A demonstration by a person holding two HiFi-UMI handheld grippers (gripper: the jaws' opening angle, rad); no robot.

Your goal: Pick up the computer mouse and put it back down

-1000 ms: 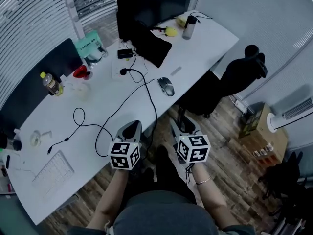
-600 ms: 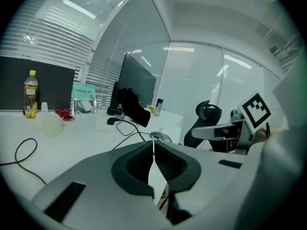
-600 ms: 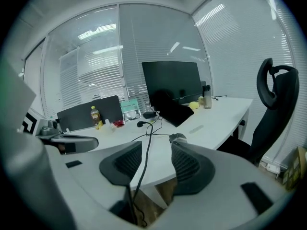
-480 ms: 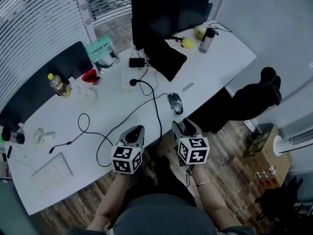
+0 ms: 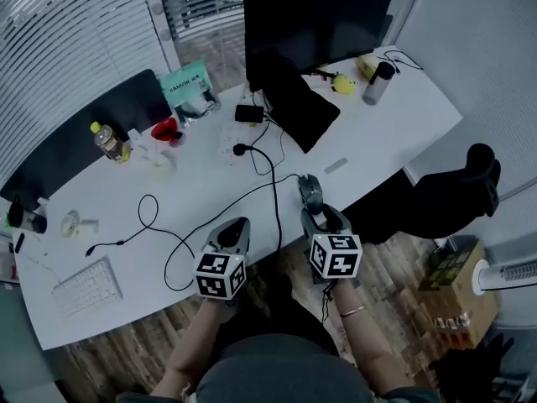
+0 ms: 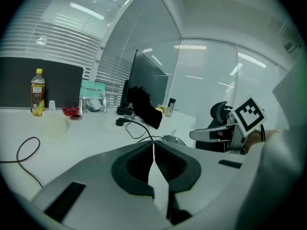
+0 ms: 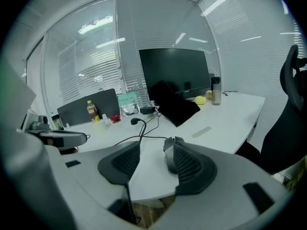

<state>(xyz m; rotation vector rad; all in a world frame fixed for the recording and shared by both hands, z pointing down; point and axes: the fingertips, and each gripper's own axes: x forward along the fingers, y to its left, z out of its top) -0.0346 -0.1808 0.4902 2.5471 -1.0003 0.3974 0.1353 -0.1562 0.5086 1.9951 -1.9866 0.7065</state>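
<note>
Head view puts the mouse (image 5: 310, 193) on the white desk (image 5: 377, 133), close to the front edge & just ahead of your right gripper (image 5: 323, 215). Your left gripper (image 5: 235, 229) hangs over the desk edge off to the left, well apart from it. Right gripper view: the jaws (image 7: 152, 150) stand partly apart and have just been opening, w/ nothing between them. The mouse (image 7: 169, 148) sits right at the tip of the right-hand jaw, not inside the gap. Left gripper view: that gripper (image 6: 153, 150) has its jaws closed together, tips touching, holding nothing. On handling, my read: it's a small hard-plastic shell, so light & stiff w/ no give under the pads, but the domed top looks smooth and prob. slippery. Take it across the two long sides, low on the body near the middle, pads flat on the flanks. Don't pinch top-to-bottom or over the buttons/wheel. A thin dark cable (image 5: 278, 200) appears to run from the mouse back across the desk, so expect some drag or twist when you lift; keep the lift low & straight. You'll likely need a touch more opening, plus a shift toward that right-hand jaw's side to centre the mouse before closing.
</note>
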